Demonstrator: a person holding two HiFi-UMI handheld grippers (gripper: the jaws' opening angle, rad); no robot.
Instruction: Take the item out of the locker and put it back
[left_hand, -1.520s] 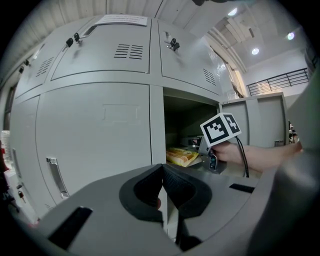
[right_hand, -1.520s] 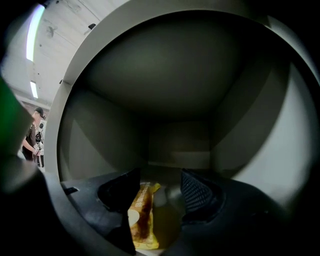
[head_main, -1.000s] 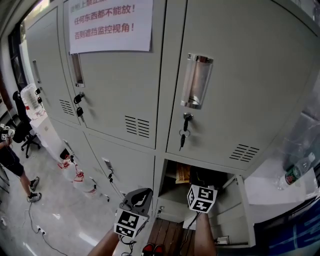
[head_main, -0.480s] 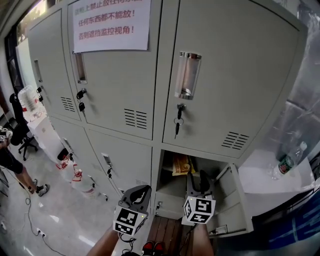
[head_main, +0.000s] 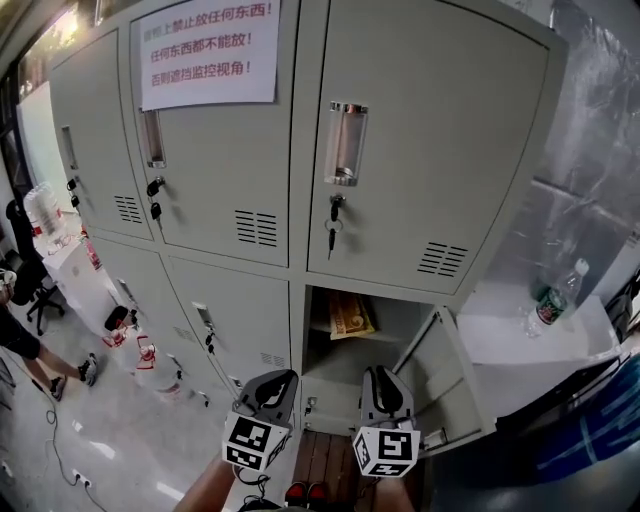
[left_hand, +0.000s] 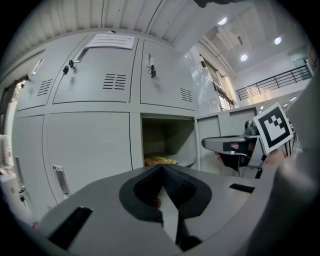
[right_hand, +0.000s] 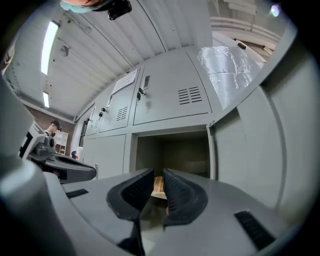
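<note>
Packet (head_main: 349, 316) lies on shelf inside open locker (head_main: 398, 312), left of centre. Right gripper (head_main: 381, 374) outside opening, aimed level; packet straight ahead beyond tips. Jaws just closing, narrow gap left, nothing between. Left gripper (head_main: 281, 378) further left, jaws together, empty. Right nearer.

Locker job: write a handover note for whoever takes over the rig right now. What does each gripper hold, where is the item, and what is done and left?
Left gripper: shut, empty, in front of the lockers.
Right gripper: jaws have just been closing, a narrow gap remains, nothing between them. It has pulled back out of the open locker.
Packet: yellow, lying on the shelf inside; neither gripper touches it.
Door: open, swung to the right.
Done: the packet looks put back.
Left: probably only shutting the door, if that is wanted.
</note>
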